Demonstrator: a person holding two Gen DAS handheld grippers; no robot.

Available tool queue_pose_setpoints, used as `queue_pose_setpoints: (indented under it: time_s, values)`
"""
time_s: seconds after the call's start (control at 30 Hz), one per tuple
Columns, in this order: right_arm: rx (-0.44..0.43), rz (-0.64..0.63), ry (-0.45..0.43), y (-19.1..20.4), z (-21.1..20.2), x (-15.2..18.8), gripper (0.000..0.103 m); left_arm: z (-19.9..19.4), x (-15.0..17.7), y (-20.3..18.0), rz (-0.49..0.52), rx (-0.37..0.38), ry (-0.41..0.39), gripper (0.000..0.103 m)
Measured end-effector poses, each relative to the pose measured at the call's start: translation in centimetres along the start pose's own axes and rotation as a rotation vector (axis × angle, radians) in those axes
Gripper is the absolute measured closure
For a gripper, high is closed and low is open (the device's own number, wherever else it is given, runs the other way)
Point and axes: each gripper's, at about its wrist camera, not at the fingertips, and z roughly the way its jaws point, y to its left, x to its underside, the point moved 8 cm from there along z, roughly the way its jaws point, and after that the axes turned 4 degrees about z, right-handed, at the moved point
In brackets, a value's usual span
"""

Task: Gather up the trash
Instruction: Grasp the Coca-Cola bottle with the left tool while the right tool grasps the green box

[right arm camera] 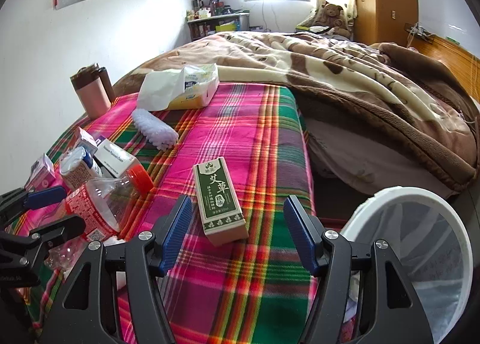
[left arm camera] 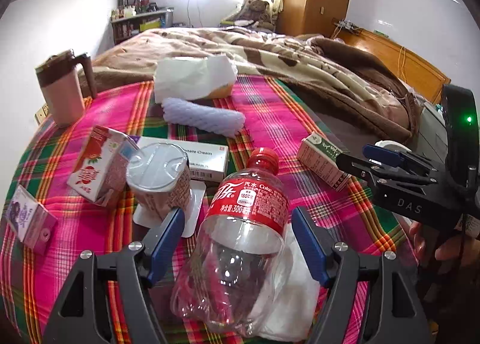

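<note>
**A:** Left wrist view first. The left gripper (left arm camera: 238, 243) has its jaws spread, and the empty Coke bottle (left arm camera: 240, 230) lies on its side between them, red cap pointing away. The blue pads (left arm camera: 309, 246) look clear of the plastic on both sides, so nothing's clamped yet. There's a white tissue (left arm camera: 288, 293) tucked under the bottle, and a foil-lidded cup (left arm camera: 159, 177) just left of it, close to the left pad.

**B:** So it's lining up the pick?

**A:** That's my read: approach done, squeeze not made. Next move calls for easing in a bit so the pads straddle the label band, then closing without snagging the cup or dragging the tissue.

**B:** And the other side?

**A:** Right wrist view: the right gripper (right arm camera: 238, 231) is also standing apart, with the green herbal box (right arm camera: 220, 201) lying flat on the plaid cloth (right arm camera: 255, 140) between the fingertips. No contact that I can see. The white bin (right arm camera: 417, 257) sits just beside the bed at the lower right, liner in it.

**B:** Handy.

**A:** Yeah, looks like 2 pickups being set up at once. The box is lying lengthwise, so it needs the jaws to close across its narrow sides, then a short swing over to the bin.
</note>
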Motion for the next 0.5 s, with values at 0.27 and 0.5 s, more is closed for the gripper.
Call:
queue_pose_setpoints:
  time_s: [0.27,0.5]
  values:
    - [-0.009,-0.017,0.047,0.3,1.5,0.0,0.038,1.4,0.2,-0.1,-0.002,0.025,0.047,0.028]
    - [-0.024,-0.018,0.08,0.7,2.2,0.1,0.041,2.0,0.1,-0.2,-0.004,0.026,0.06,0.028]
